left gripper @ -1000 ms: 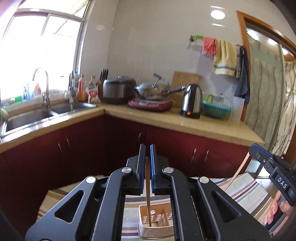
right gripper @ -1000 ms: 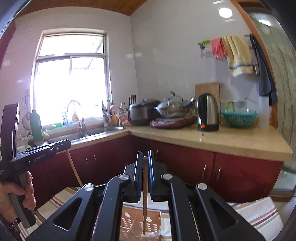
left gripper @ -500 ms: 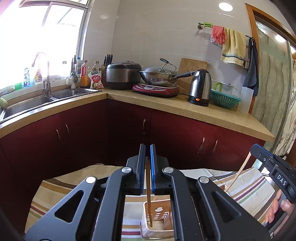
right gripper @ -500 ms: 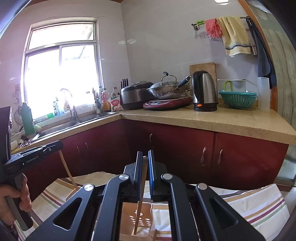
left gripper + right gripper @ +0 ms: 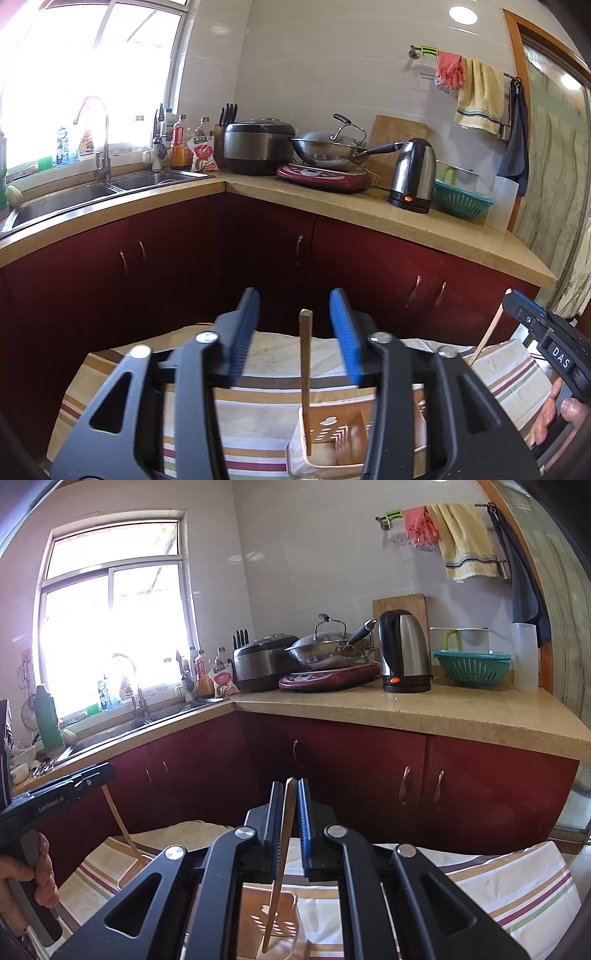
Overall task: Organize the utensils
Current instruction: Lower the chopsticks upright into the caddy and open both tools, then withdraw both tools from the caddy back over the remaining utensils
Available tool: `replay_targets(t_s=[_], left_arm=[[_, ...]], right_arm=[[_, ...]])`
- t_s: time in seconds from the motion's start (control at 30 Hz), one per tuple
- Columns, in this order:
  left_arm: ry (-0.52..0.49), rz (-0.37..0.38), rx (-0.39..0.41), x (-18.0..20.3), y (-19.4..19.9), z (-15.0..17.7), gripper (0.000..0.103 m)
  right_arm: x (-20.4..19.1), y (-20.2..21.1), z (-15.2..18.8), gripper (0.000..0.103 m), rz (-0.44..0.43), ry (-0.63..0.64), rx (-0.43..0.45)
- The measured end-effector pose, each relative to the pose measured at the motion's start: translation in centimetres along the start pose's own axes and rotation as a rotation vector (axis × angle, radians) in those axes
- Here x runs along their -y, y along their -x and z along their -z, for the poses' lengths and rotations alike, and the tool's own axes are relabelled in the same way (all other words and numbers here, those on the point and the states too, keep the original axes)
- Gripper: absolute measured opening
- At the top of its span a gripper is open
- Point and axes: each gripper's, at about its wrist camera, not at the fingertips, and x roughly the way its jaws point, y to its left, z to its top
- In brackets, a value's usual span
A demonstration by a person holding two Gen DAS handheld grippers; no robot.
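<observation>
A wooden stick stands nearly upright in a slotted utensil holder on a striped cloth, between the blue pads of the left tool, whose jaws have just been opening and now stand well clear of it on both sides. The right tool has also been easing apart, a second wooden stick between its narrow jaws, tip down in the holder; whether its pads grip cannot be told. One utensil appears delivered, the other nearly so. Beyond, red cabinets carry a kitchen desk with a kettle.
</observation>
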Motion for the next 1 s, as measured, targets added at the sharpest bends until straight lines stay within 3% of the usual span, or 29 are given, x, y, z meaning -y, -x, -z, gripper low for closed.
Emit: replay_targets(t_s=[0.1, 0.17, 0.6, 1.0], left_arm=[[-0.002, -0.003, -0.01, -0.1, -0.2, 0.1, 0.049], [-0.001, -0.006, -0.013, -0.3, -0.3, 0.2, 0.055], [-0.009, -0.029, -0.007, -0.6, 0.7, 0.5, 0.076], [-0.043, -0.065, 0.03, 0.0, 5.0, 1.9, 0.084]], right_arm=[[0.0, -0.1, 0.1, 0.035, 0.01, 0.001, 0.007], [0.1, 0.0, 0.1, 0.041, 0.013, 0.0, 0.011], [-0.1, 1.2, 0.3, 0.054, 0.036, 0.024, 0.033], [-0.8, 5.1, 1.2, 0.059, 0.078, 0.065, 0.064]])
